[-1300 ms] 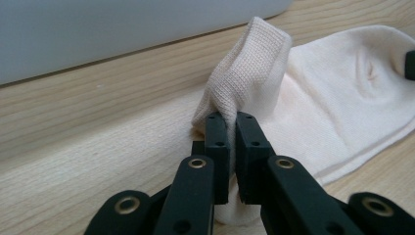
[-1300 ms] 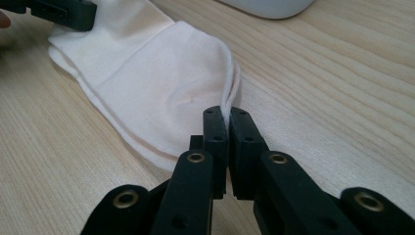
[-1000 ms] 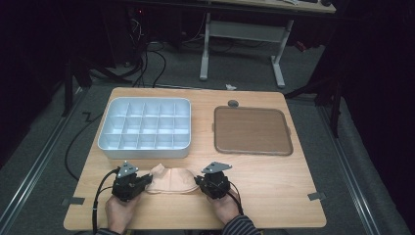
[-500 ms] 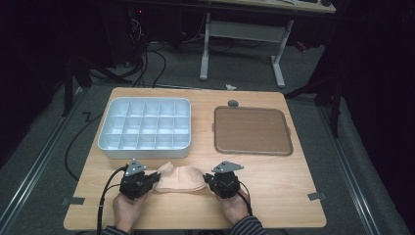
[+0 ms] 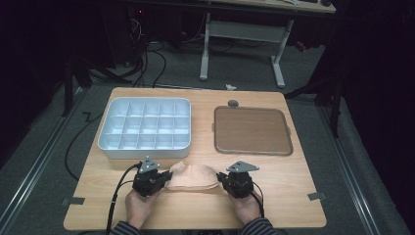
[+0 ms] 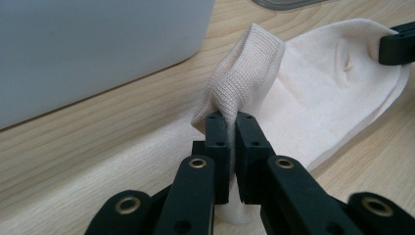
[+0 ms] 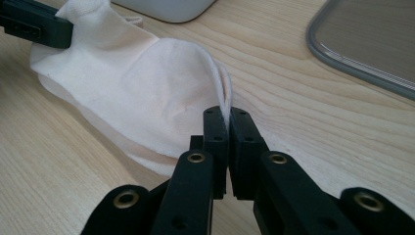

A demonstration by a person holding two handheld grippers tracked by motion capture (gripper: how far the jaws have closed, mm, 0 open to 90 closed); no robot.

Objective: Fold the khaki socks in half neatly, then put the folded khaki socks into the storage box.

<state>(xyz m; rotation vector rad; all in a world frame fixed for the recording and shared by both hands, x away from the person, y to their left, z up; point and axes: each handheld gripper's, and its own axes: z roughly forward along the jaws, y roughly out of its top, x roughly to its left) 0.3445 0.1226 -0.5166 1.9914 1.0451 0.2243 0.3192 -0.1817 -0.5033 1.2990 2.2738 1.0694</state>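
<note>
Both hand-held grippers have carried the sock (image 5: 192,176) rightward along the desk (image 5: 293,196). We keep the left hand-held gripper (image 6: 230,128) clamped on its cuff and the right hand-held gripper (image 7: 226,128) clamped on its toe, holding the fabric taut and level.

The room was dark beyond the lit wooden table (image 5: 293,196), which stood on grey carpet (image 5: 54,161). Pieces of tape (image 5: 72,201) marked the table's near corners. At the far side stood a desk with a white metal frame (image 5: 242,34). Black cables (image 5: 147,63) trailed over the floor at far left, and a rail (image 5: 34,169) ran along the left.
</note>
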